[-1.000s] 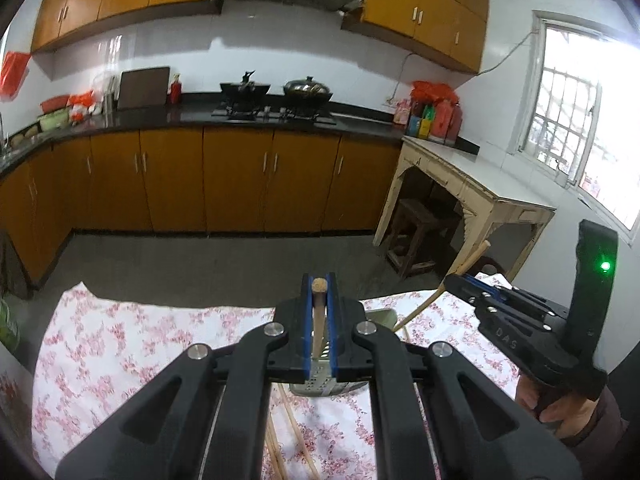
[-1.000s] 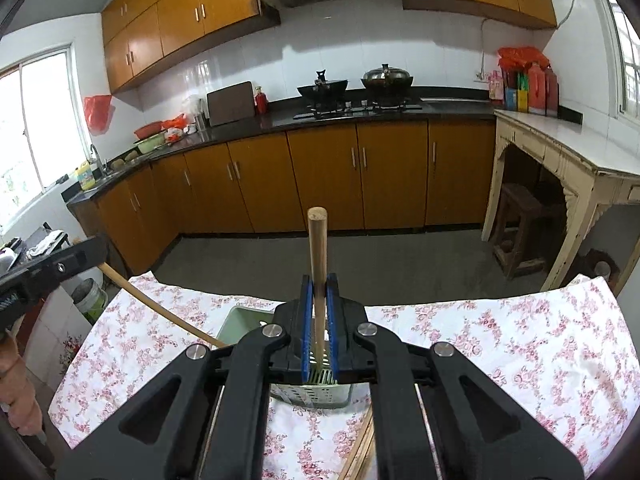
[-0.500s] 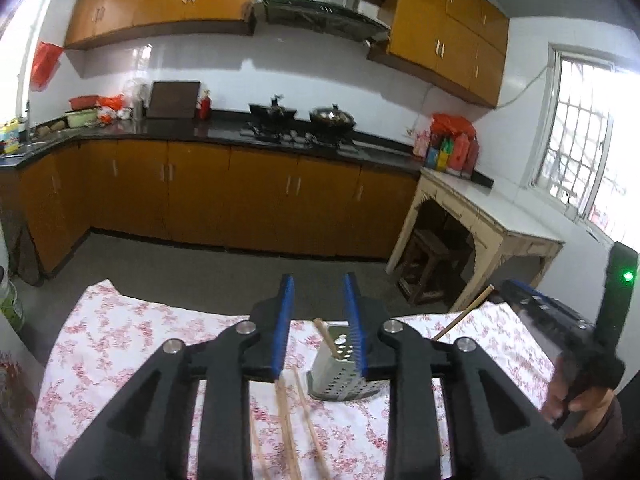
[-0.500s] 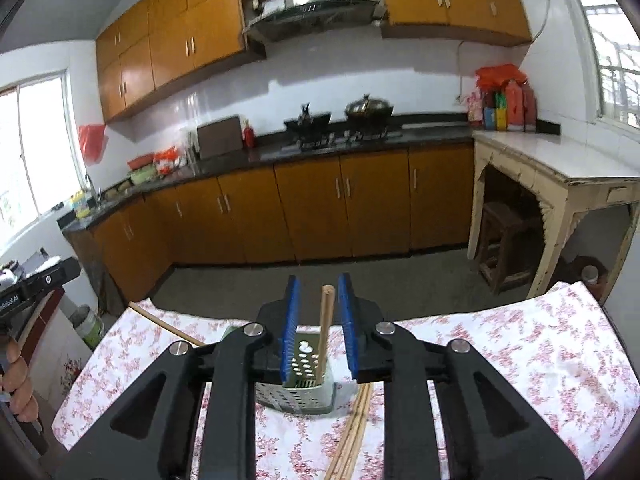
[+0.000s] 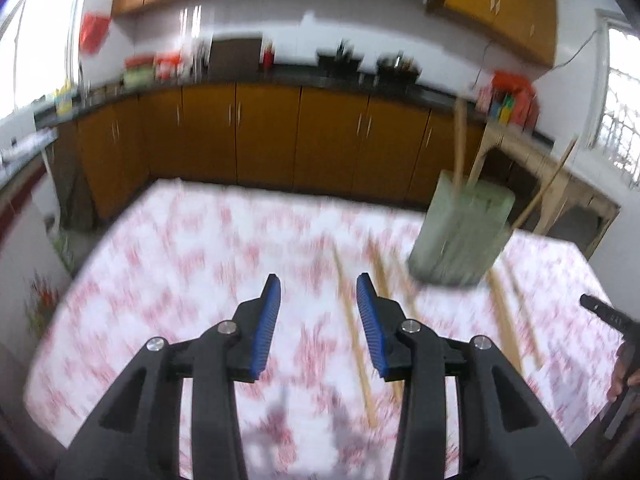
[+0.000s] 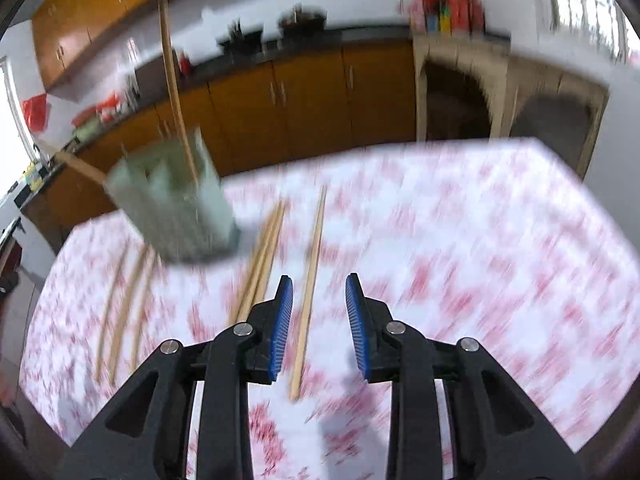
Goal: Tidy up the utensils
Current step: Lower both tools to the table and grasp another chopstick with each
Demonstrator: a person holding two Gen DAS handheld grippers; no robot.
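Your left tool [image 5: 318, 292] was spread apart and held nothing; your right tool [image 6: 319, 294] was also apart, with one chopstick [image 6: 310, 292] lying on the bench [image 6: 460, 248] between its fingers. Beyond the tools, the green holder [image 6: 172, 208] already had about three chopsticks inside. Several chopsticks [image 5: 356, 336] lay beside the holder, so I judge much work remained.
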